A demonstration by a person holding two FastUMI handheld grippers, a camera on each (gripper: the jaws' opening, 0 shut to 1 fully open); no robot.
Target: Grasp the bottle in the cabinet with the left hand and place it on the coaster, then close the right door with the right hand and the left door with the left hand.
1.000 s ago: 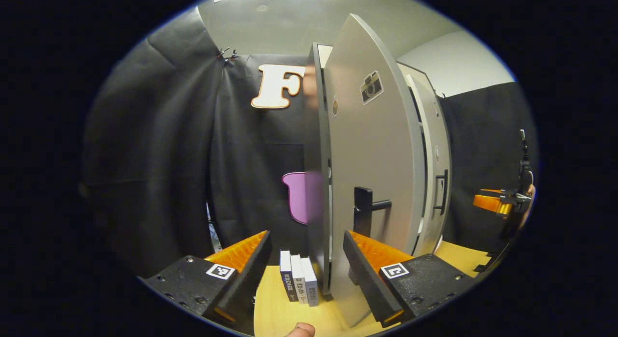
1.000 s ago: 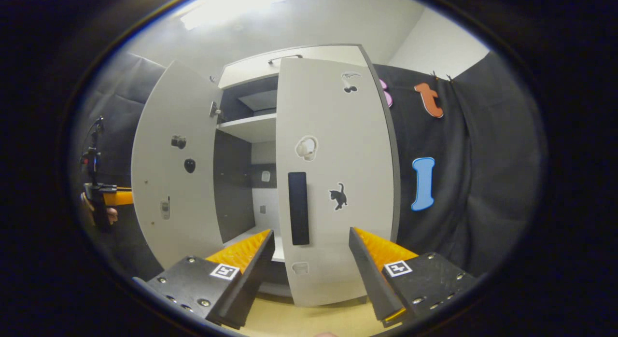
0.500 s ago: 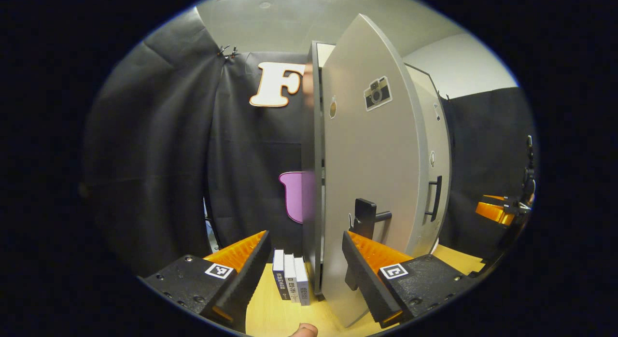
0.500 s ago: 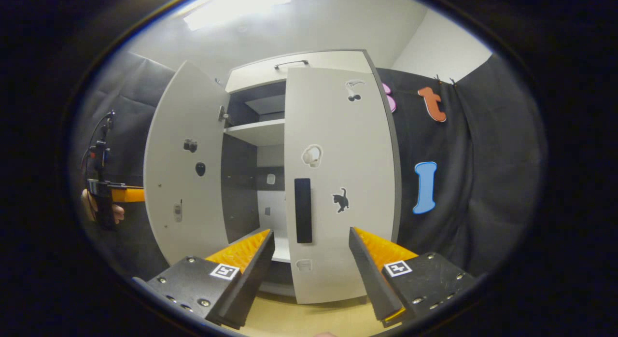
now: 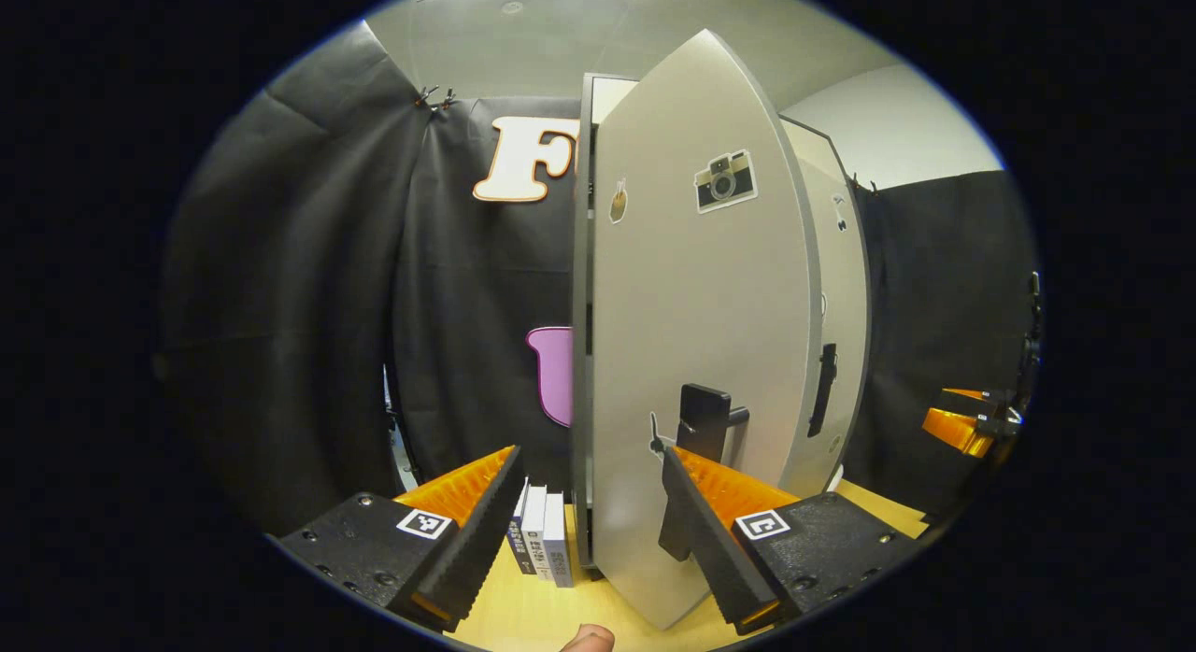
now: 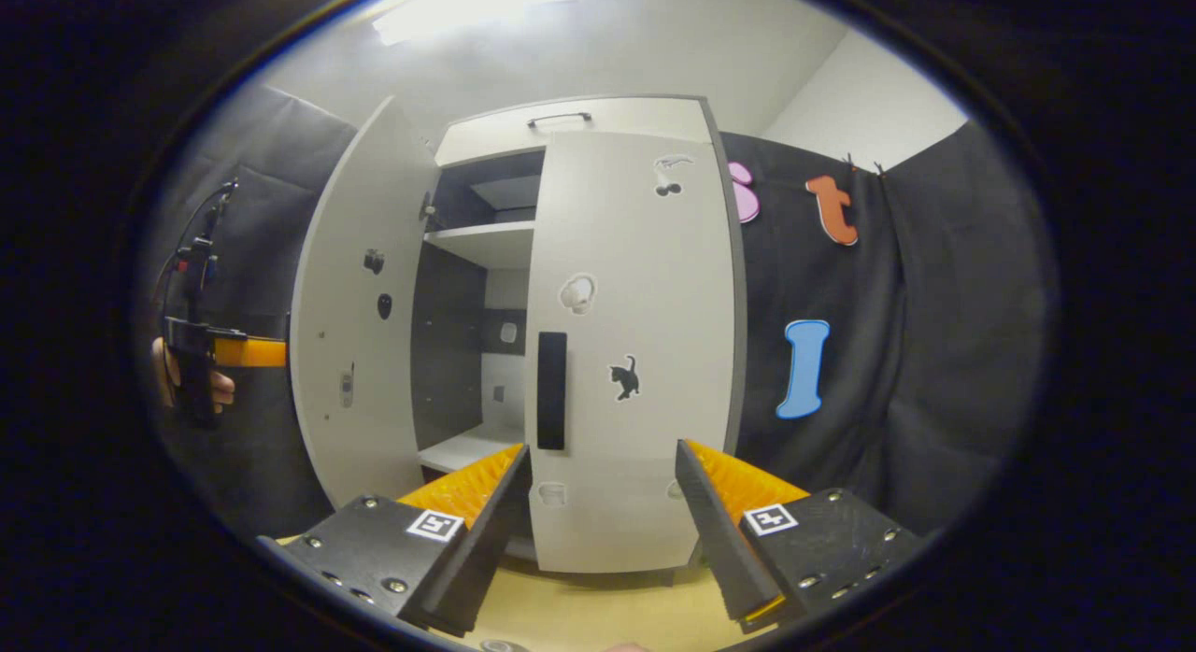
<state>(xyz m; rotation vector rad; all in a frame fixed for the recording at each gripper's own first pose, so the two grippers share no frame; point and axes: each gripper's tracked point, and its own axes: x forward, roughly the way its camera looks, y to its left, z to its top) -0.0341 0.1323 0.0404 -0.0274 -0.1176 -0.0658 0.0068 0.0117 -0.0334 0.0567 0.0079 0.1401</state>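
Right door (image 6: pixel 631 353) sits flush or very near it; hard to call from this angle. Left door (image 6: pixel 360 325) is ajar, outer face (image 5: pixel 696 334) right ahead in the left gripper view. Bottle and coaster can't be located here; the visible cabinet shelf (image 6: pixel 462 446) looks bare, so the bottle step is probably done. What's left: the left door, plus maybe a last push on the right.

Left gripper (image 5: pixel 593 489): fingers wide apart, holding nothing, right finger (image 5: pixel 719 489) just in front of the door handle (image 5: pixel 705 418), contact unclear. Right gripper (image 6: pixel 603 484): fingers wide apart, empty, close to the right door's lower face.
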